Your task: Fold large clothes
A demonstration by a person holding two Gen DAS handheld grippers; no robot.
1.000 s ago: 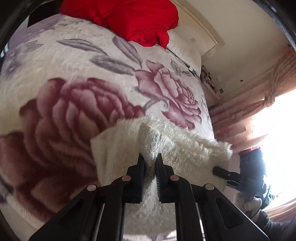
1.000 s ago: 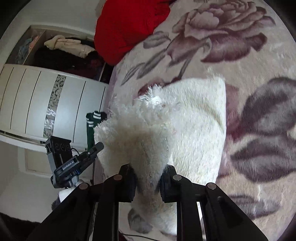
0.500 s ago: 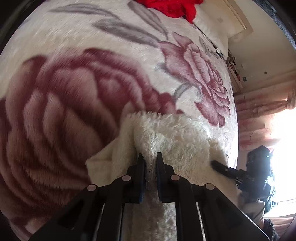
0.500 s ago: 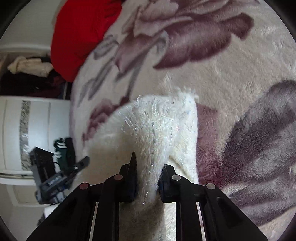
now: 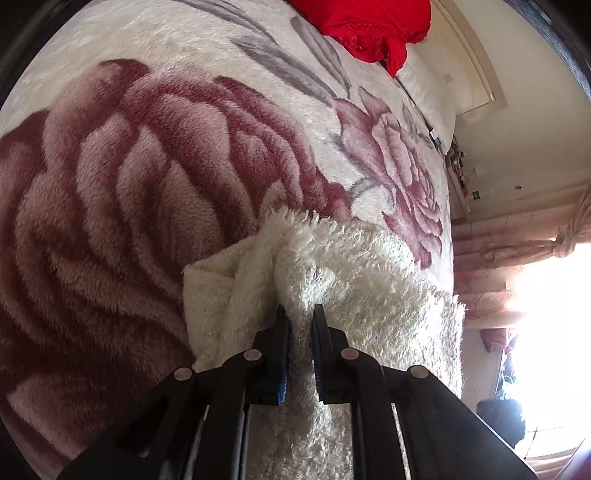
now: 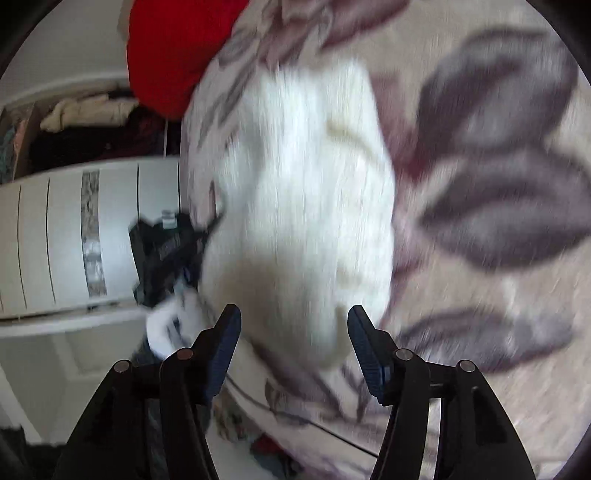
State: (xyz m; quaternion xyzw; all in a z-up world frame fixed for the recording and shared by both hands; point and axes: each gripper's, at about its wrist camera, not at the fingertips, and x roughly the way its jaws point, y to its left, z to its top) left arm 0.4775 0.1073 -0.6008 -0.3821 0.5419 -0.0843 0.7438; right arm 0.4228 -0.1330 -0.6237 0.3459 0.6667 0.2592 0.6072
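Observation:
A fluffy white garment (image 5: 343, 273) lies folded on a rose-patterned bed blanket (image 5: 110, 177). My left gripper (image 5: 300, 314) is shut on a fold of the garment, low over the blanket. In the right wrist view the same white garment (image 6: 303, 192) lies on the blanket, blurred by motion. My right gripper (image 6: 293, 314) is open and empty, just in front of the garment's near end, with its jaws wide apart.
A red garment (image 5: 369, 26) lies at the head of the bed, also seen in the right wrist view (image 6: 173, 48). A white wardrobe (image 6: 55, 236) stands beside the bed. Pink curtains (image 5: 517, 251) and a bright window are on the other side.
My right gripper has opened, let go of the white garment and pulled back from it. My left gripper still holds its fold, with more of the bed's head in view.

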